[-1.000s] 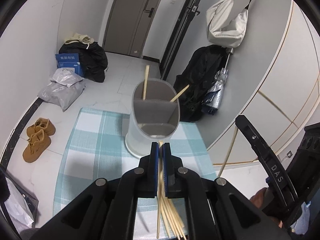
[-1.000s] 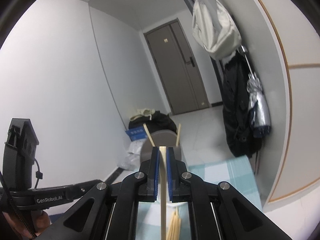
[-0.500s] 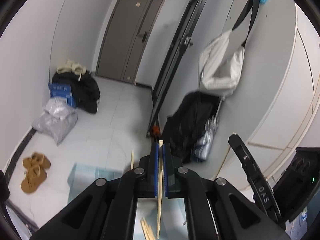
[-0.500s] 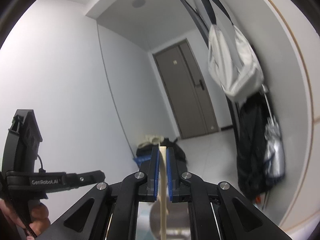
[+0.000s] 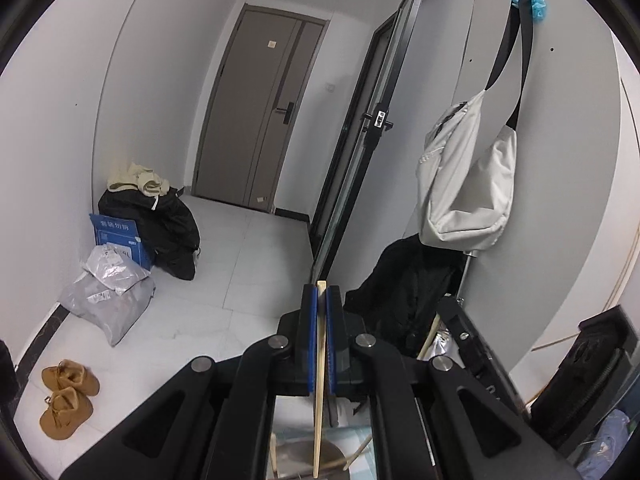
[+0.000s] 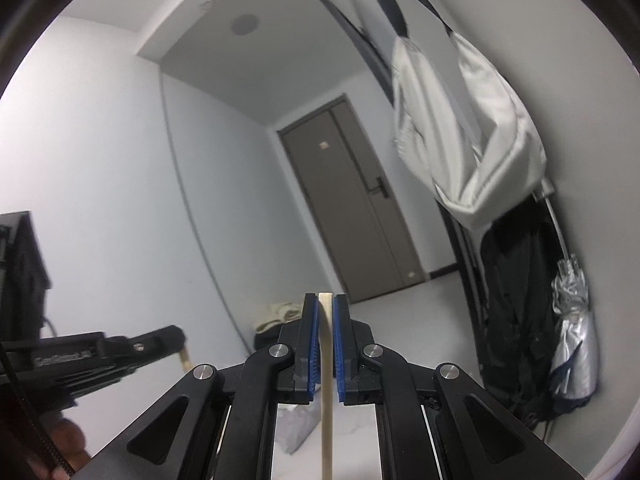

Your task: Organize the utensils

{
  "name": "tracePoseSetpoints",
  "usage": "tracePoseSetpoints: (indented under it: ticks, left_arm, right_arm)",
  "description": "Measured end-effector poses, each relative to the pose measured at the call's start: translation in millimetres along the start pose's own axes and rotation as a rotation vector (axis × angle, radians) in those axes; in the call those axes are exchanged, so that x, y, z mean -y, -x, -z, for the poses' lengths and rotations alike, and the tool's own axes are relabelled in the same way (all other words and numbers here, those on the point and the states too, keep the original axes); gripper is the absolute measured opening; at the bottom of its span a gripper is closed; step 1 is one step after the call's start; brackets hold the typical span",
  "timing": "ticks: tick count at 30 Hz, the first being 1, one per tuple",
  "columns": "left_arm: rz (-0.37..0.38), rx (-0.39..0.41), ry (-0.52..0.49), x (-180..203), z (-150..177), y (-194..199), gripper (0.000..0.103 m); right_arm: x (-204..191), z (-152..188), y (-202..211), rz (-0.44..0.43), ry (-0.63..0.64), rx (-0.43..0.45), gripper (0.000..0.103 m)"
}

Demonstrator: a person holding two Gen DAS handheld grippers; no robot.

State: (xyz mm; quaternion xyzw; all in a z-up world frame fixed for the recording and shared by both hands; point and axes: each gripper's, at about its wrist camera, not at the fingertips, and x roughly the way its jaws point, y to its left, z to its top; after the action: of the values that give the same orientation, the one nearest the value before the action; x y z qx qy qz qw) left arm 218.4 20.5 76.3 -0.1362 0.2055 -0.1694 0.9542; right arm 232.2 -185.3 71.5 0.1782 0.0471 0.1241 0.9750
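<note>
My left gripper (image 5: 321,292) is shut on a pale wooden chopstick (image 5: 319,392) that hangs down between its blue pads. Under it, at the bottom edge of the left wrist view, shows the rim of the grey utensil holder (image 5: 296,456) with two chopsticks leaning in it. My right gripper (image 6: 325,300) is shut on another chopstick (image 6: 327,408), also hanging down. In the right wrist view the left gripper (image 6: 140,346) reaches in from the left, its chopstick end sticking out. The right gripper (image 5: 472,344) appears low on the right of the left wrist view.
A checked cloth (image 5: 360,434) peeks out beside the holder. On the floor lie grey parcels (image 5: 108,296), a blue box (image 5: 116,232), dark bags and brown shoes (image 5: 68,396). A white bag (image 5: 468,184) hangs on the right wall above dark coats. A hand (image 6: 68,440) shows at lower left.
Both grippers have risen, each with its chopstick. The holder and cloth have dropped to the bottom edge of the left view and out of the right view, which now faces the door and ceiling.
</note>
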Motion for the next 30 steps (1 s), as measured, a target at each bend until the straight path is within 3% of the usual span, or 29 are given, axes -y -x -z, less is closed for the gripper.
tracePoseSetpoints:
  ticks: [13,19,30]
  left_arm:
    - [0.038,0.018,0.008,-23,20,-23,0.000]
    - [0.015,0.024,-0.023,-21,31,-25,0.000]
    - [0.054,-0.009,-0.047,-17,44,-18,0.000]
  right_arm:
    - [9,50,-19,0.086,-0.027,0.022,0.006]
    - [6,61,-22,0.111,-0.001,0.008,0.006]
    - [4,71,-5,0.067,0.030,-0.043,0.006]
